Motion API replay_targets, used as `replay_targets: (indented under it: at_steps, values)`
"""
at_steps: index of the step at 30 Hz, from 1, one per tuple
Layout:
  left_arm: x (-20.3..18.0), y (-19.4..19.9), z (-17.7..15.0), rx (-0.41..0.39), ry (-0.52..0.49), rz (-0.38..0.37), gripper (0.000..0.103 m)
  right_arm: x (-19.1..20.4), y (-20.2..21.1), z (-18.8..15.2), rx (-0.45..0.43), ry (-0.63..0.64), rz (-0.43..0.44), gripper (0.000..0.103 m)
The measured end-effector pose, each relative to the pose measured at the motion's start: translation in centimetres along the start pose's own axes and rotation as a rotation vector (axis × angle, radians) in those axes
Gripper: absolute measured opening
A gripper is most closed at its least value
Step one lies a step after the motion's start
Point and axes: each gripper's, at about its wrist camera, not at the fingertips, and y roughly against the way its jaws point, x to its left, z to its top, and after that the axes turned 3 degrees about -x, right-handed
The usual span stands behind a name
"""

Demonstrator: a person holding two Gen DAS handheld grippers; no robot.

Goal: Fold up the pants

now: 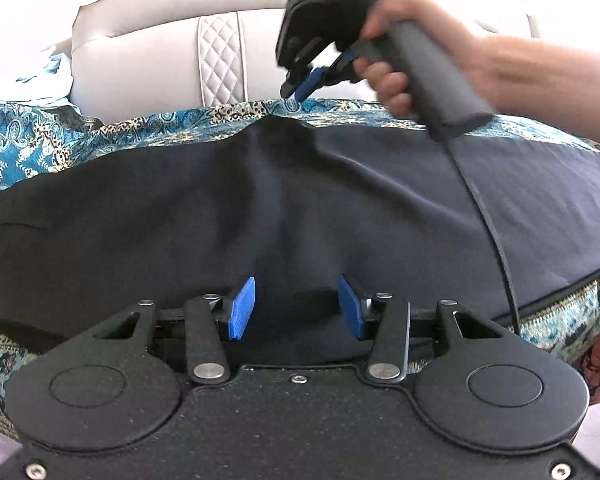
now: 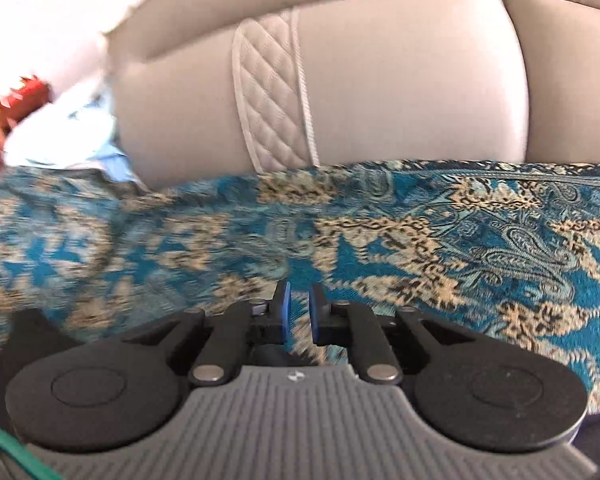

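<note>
Dark navy pants [image 1: 260, 208] lie spread across a teal patterned cloth [image 1: 28, 148]. My left gripper [image 1: 296, 304] is open just above the near part of the pants, its blue pads [image 1: 242, 308] wide apart with nothing between them. My right gripper [image 1: 296, 94] hangs over the far edge of the pants, held by a hand [image 1: 420, 52]. In the right wrist view, the right gripper [image 2: 299, 312] has its blue pads almost together with a narrow gap, empty, above the patterned cloth [image 2: 420, 232]. The pants do not show in that view.
A beige padded sofa back [image 1: 148, 56] with a quilted strip [image 2: 272, 100] rises behind the cloth. Light blue fabric [image 1: 52, 76] lies bunched at the far left. A black cable [image 1: 492, 220] trails from the right gripper across the pants. Red items [image 2: 24, 92] sit far left.
</note>
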Motion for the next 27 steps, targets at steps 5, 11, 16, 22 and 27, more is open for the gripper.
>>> replay_targets:
  at_steps: [5, 11, 16, 22, 27]
  values:
    - [0.0, 0.3, 0.1, 0.020, 0.004, -0.004, 0.045, -0.1, 3.9, -3.8, 0.004, 0.071, 0.117, 0.045]
    - [-0.1, 0.2, 0.4, 0.047, 0.012, 0.008, 0.045, -1.2, 5.0, -8.5, 0.035, 0.239, 0.069, 0.043]
    - [-0.2, -0.1, 0.7, 0.064, 0.011, 0.017, 0.045, -6.9, 7.5, -8.2, -0.005, 0.164, -0.053, 0.043]
    - [-0.3, -0.6, 1.1, 0.081, 0.014, 0.028, 0.046, -15.4, 10.2, -8.0, -0.076, 0.064, -0.268, 0.052]
    - [-0.5, -0.8, 1.3, 0.095, 0.027, 0.040, 0.047, -21.2, 13.4, -7.8, -0.151, -0.118, -0.471, 0.068]
